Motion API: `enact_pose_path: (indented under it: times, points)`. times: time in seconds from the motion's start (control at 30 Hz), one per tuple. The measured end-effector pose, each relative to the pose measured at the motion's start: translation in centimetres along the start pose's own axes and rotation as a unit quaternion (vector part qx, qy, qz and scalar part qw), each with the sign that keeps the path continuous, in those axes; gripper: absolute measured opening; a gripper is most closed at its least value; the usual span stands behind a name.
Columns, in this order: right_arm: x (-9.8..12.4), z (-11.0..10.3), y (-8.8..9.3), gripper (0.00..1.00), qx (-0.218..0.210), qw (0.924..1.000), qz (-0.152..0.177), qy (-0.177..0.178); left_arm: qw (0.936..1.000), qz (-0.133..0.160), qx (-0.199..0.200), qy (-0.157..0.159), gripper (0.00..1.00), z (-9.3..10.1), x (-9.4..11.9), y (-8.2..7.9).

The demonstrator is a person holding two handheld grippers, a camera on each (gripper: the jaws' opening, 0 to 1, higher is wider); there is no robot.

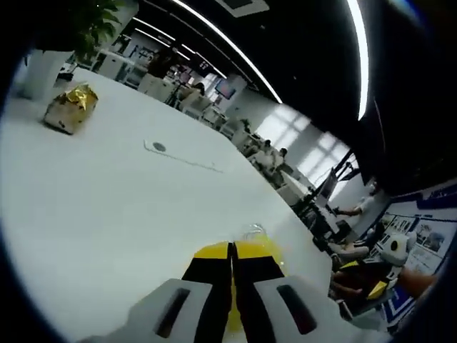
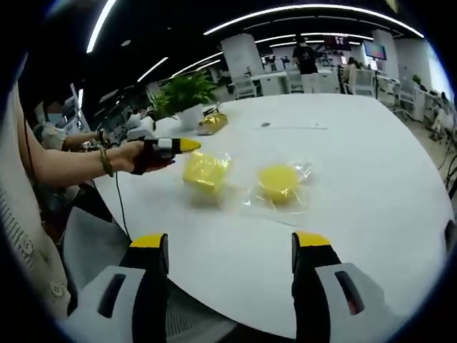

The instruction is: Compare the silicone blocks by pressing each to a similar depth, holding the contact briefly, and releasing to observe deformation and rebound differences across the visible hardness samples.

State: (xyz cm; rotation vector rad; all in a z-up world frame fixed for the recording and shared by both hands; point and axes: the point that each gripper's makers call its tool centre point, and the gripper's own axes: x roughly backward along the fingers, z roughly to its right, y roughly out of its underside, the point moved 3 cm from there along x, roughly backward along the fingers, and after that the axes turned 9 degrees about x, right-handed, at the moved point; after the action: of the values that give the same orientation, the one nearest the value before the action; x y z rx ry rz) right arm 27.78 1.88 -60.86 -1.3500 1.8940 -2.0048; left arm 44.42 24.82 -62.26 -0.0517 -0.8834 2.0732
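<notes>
Left tongs point(image 1: 232, 261): jaws clenched together, black with yellow tips, rising from the bottom centre of the left gripper view. Nothing between them. Tips sit over a yellow block in a clear bag point(image 1: 258, 250), low centre of frame; contact with it can't be told from this angle.

Right tongs point(image 2: 230, 250): released, jaws well apart at the bottom of the right gripper view, yellow tips, empty gap. They sit off the near edge of the white table point(image 2: 371, 186), apart from both samples.

In the right gripper view, the left tongs point(image 2: 187, 145) come in from the left, held in a person's hand point(image 2: 139, 157) with a bracelet at the wrist, forearm running off left. Yellow tip is just above the upper left edge of a square yellow block point(image 2: 206, 170) in a clear bag, mid-frame; touching or not is unclear. Just right of it, near but apart, lies a round yellow block point(image 2: 278, 180) in its own clear bag.

Further out: gold-wrapped package point(image 1: 70, 107) on the table, upper left of the left gripper view; the same thing point(image 2: 213, 121) is small in the right gripper view, upper centre-left, beside a potted plant point(image 2: 187, 96). Office desks and seated people behind the table in both views.
</notes>
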Motion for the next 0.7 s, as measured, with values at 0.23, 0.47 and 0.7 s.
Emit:
enact_pose_path:
  times: [0.23,0.47,0.7]
  points:
    - [0.6,-1.2,-0.8,0.67,0.008,0.9996,0.028,-0.006,0.9995,-0.019,-0.010,0.022,0.00,3.0,0.7,1.1]
    - [0.6,-2.1,-2.1,0.68,0.030,0.9984,0.042,-0.023,0.9950,-0.066,-0.059,0.045,0.00,6.0,1.6,2.8]
    - [0.0,-2.8,-4.0,0.69,0.071,0.9953,0.049,-0.046,0.9902,-0.082,-0.088,0.071,0.00,8.6,3.1,2.8]
